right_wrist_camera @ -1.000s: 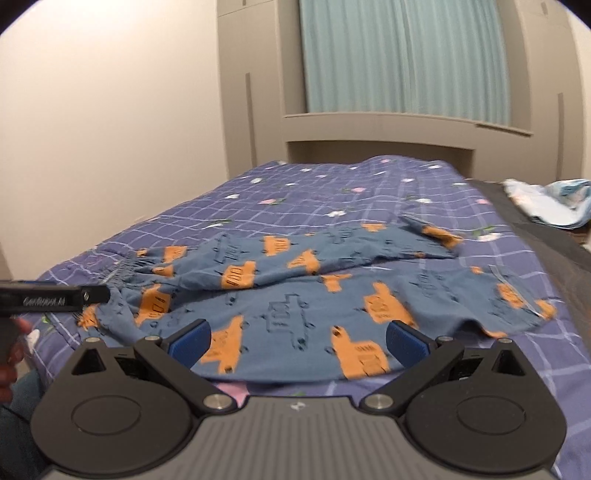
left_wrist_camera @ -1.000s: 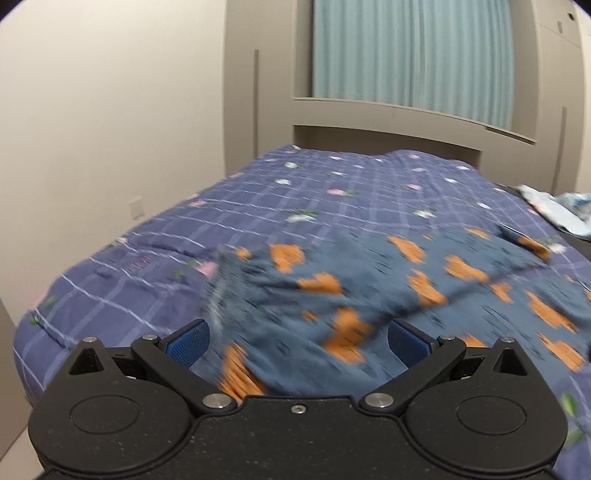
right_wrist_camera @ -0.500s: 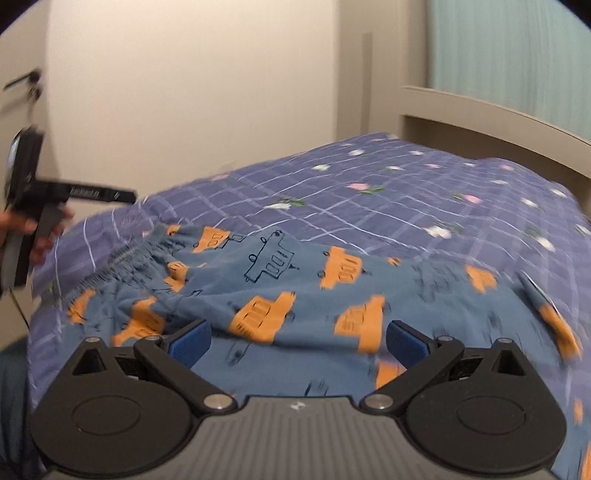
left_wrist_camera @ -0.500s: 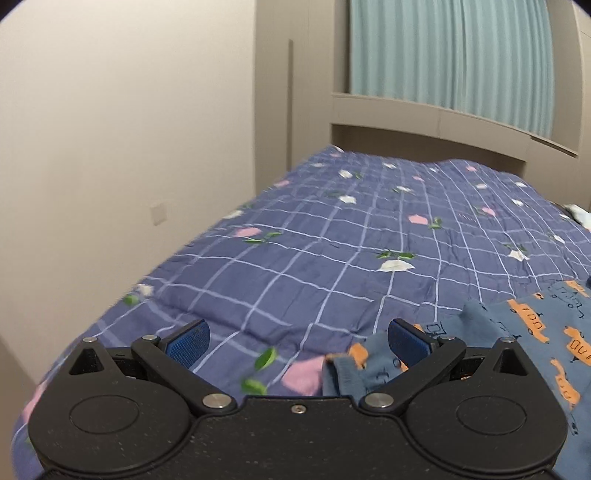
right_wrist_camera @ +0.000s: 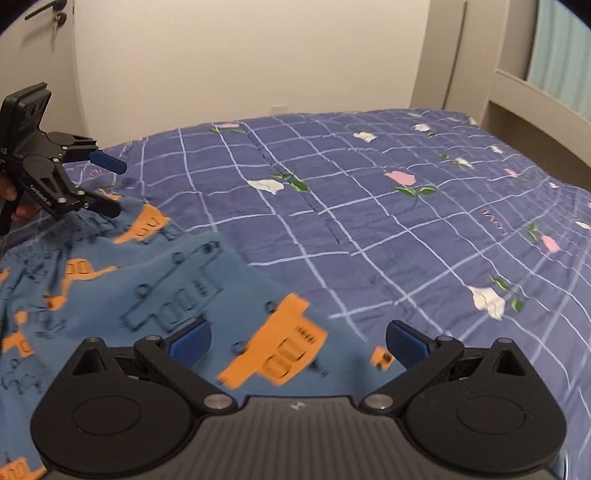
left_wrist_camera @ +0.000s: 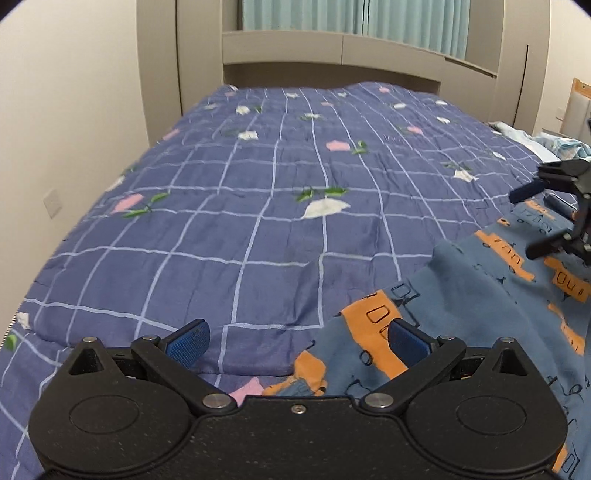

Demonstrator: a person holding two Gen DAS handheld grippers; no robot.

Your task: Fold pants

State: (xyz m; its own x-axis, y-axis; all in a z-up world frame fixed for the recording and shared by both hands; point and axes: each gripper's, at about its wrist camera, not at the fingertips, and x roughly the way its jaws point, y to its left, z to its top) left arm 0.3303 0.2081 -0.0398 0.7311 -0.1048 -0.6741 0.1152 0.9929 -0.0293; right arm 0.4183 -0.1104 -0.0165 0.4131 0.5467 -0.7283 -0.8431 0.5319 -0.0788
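Note:
Blue pants (left_wrist_camera: pixel 480 295) printed with orange vehicles lie on the bed, at the lower right of the left wrist view and the lower left of the right wrist view (right_wrist_camera: pixel 129 295). My left gripper (left_wrist_camera: pixel 297 341) is open, low over the pants' edge, its right blue pad above the cloth. My right gripper (right_wrist_camera: pixel 297 341) is open too, hovering over another edge of the pants. Each gripper shows in the other's view: the left gripper (right_wrist_camera: pixel 107 184) by the gathered waistband, the right gripper (left_wrist_camera: pixel 532 221) over the far cloth. Nothing is held.
The purple checked floral quilt (left_wrist_camera: pixel 295 177) covers the bed. A beige headboard shelf (left_wrist_camera: pixel 332 48) and teal curtain stand beyond. Light blue clothing (left_wrist_camera: pixel 554 142) lies at the bed's right side. A wall (right_wrist_camera: pixel 258 55) and door handle (right_wrist_camera: pixel 48 11) are behind.
Both grippers have swung to the left and come lower near the pants' edges. The right view turned from the headboard toward the side wall. Both stayed open.

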